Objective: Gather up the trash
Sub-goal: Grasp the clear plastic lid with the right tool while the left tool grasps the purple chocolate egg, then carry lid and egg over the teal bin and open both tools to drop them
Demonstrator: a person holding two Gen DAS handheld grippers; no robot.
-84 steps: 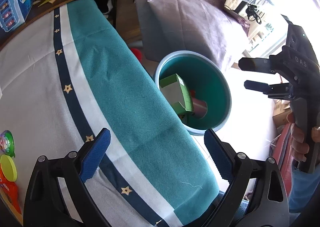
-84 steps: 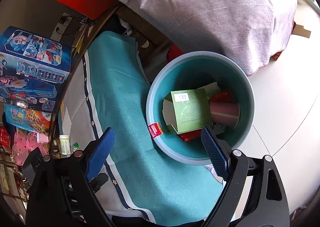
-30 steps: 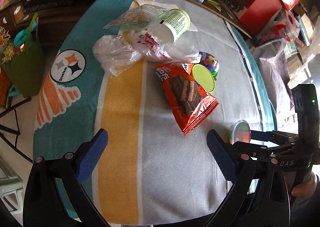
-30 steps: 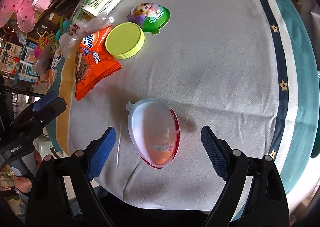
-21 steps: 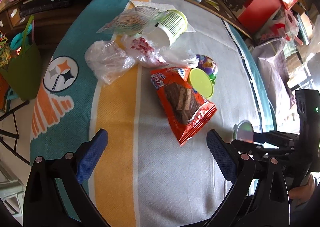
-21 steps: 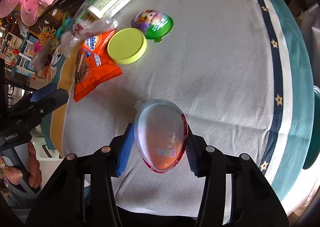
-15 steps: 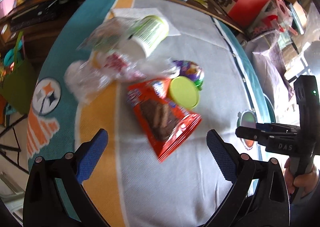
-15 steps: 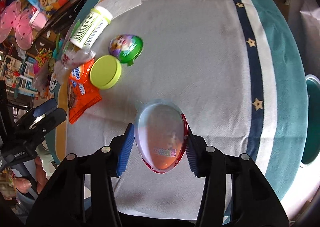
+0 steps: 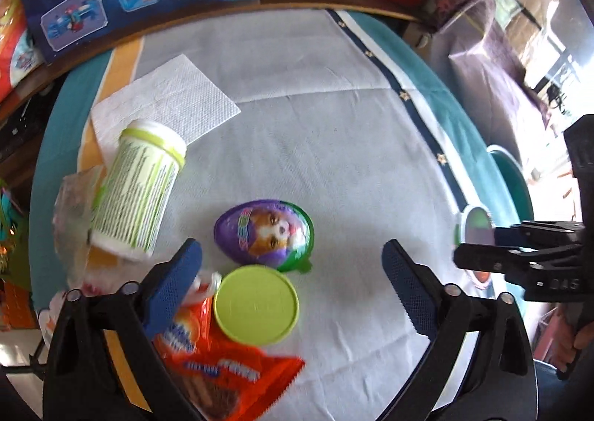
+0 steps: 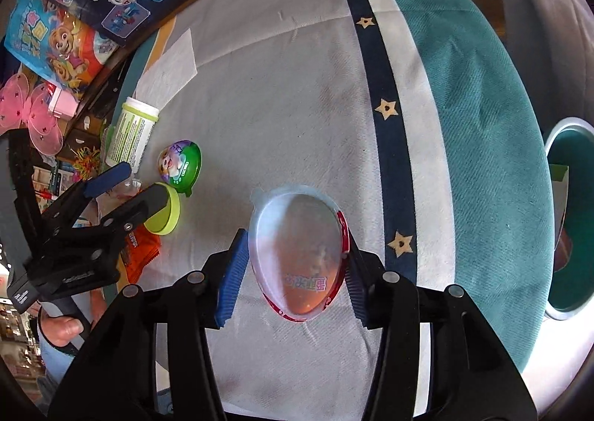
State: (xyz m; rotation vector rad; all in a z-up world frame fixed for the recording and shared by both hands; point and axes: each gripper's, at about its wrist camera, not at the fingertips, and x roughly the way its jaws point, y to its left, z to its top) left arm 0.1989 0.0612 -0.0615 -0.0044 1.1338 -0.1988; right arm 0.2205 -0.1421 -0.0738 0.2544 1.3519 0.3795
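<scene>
On the worktop point(image 10: 297, 94): we see scattered trash, bin point(image 10: 568, 220) beyond its edge.
Right tool point(image 10: 293, 272): clamped on egg-shaped plastic shell point(image 10: 297, 254), carried above cloth; we judge it light, stiff, slippery, best squeezed across its sides.
Left tool point(image 9: 293, 287): wide, closing, empty, above green lid point(image 9: 256, 304).
Writing: unreadable.

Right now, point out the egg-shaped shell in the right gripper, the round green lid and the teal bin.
egg-shaped shell point(image 10: 300, 254), right wrist view, middle of its clear dome.
round green lid point(image 9: 256, 304), left wrist view, centre of its flat top.
teal bin point(image 10: 557, 135), right wrist view, pale rim.
</scene>
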